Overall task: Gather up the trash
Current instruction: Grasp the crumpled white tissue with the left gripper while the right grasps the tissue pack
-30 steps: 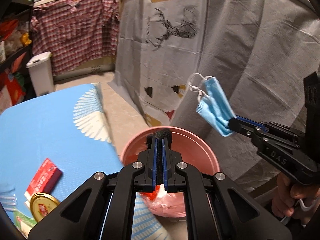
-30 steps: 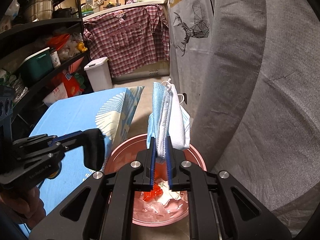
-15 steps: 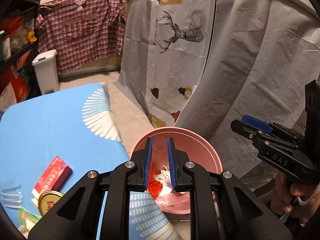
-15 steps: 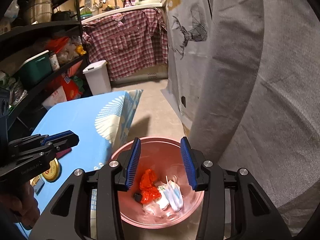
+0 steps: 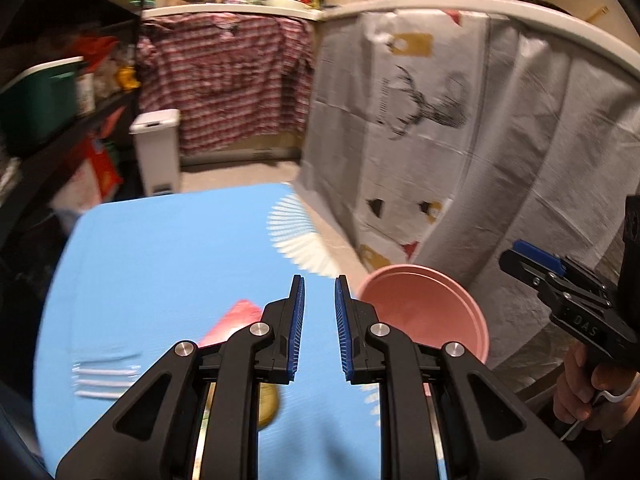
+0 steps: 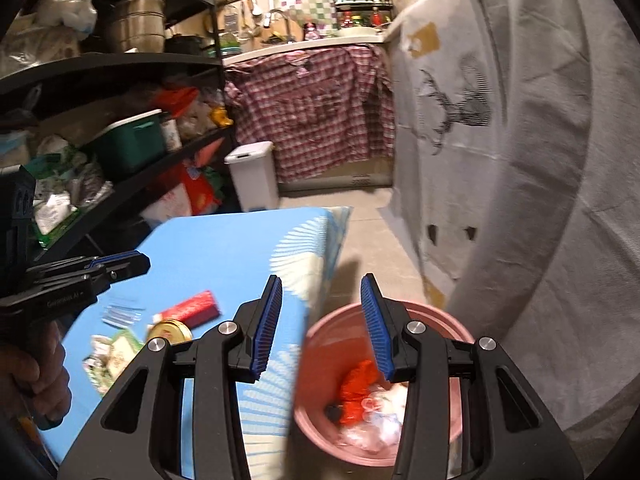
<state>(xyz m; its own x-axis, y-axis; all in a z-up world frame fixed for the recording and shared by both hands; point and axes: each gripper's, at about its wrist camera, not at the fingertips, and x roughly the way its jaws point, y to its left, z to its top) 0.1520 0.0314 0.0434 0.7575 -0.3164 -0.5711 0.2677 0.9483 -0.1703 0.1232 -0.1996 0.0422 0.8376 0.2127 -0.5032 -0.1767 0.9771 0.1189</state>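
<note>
Remaining trash is lying on the blue table [image 6: 224, 256]: a red box [image 6: 191, 307], a gold lid [image 6: 170, 330] just beside it, a green-and-white wrapper [image 6: 116, 354] nearer the table's near-left edge, and clear plastic forks [image 5: 105, 372] further left. The pink bin [image 6: 320, 332] is sitting on the floor just off the table's right edge, already holding red and white scraps.

Key relation: in the left wrist view the box [image 5: 236, 316] is lying just ahead of and slightly left of the left gripper [image 5: 319, 292], partly behind its left finger; the lid is showing below, between the finger frames. The box's long axis is running diagonally, from near-left to far-right. The left gripper [image 6: 136, 262] is hanging over the table, so it is judged the nearer one for the next pick. The right gripper [image 6: 322, 288] is hovering over the bin's near-left rim, well apart from the table items.

Jaws: both pairs have just been opening, and both are standing apart with nothing between them, the right pair wider than the left.

Hard to read: both views are smearing with motion blur; the print on the box and wrapper is illegible. Box and lid are partly hidden in the left view. The bin's near wall is cut off by the right gripper's frame. The bin contents are too jumbled to separate.
</note>
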